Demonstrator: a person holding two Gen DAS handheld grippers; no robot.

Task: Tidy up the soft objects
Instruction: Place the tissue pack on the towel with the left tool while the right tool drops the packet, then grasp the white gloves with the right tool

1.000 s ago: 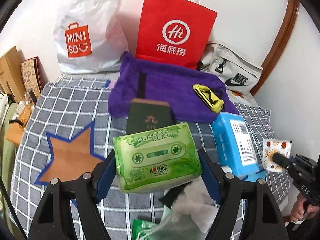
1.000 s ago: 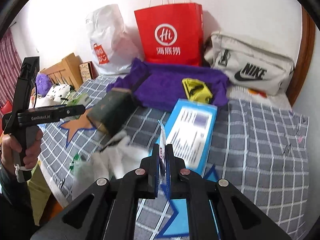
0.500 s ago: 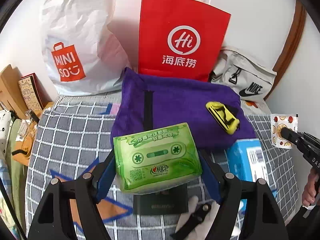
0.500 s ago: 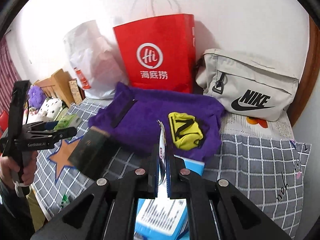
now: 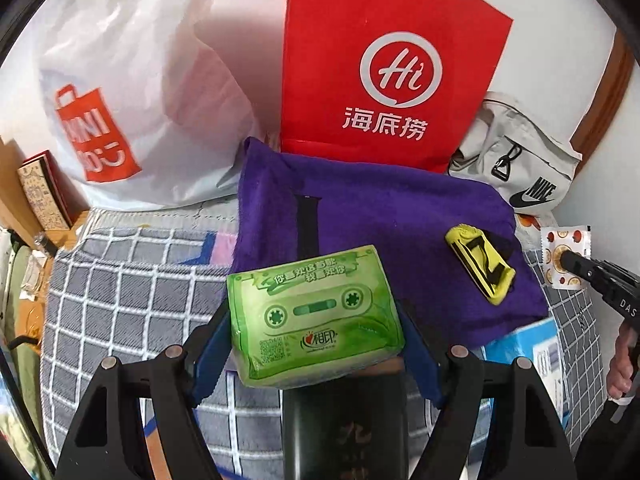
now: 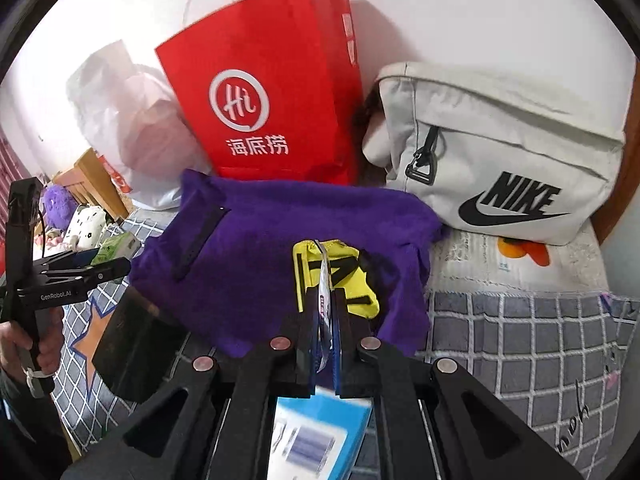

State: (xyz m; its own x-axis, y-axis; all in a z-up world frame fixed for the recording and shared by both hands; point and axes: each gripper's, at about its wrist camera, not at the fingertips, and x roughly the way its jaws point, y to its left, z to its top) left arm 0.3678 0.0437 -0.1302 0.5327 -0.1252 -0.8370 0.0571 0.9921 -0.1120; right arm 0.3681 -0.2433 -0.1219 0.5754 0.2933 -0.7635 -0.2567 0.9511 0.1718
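Left wrist view shows the left gripper (image 5: pixel 314 334) clamped on a green tissue pack (image 5: pixel 314 316), its blue pads pressing the pack's two short sides and holding it above the grey checked bedspread (image 5: pixel 120 300). Just beyond the pack lies a purple towel (image 5: pixel 380 216) with a black strap (image 5: pixel 307 224) across it and a yellow pouch (image 5: pixel 480 268) resting on its right part. Below the pack a dark green box (image 5: pixel 344 432) sits between the gripper's arms, and a blue tissue box (image 5: pixel 536 344) lies at the right, partly under the towel's edge. A red paper bag (image 5: pixel 384 64), a white plastic bag (image 5: pixel 132 92) and a pale Nike bag (image 5: pixel 520 168) stand against the wall behind the towel.

Right wrist view shows the right gripper (image 6: pixel 325 312) with its jaws drawn nearly together, pinching a thin flat sachet (image 6: pixel 323 292) edge-on, held over the near edge of the purple towel in front of the yellow pouch. From the left camera the same sachet shows as a white packet printed with orange slices at the far right
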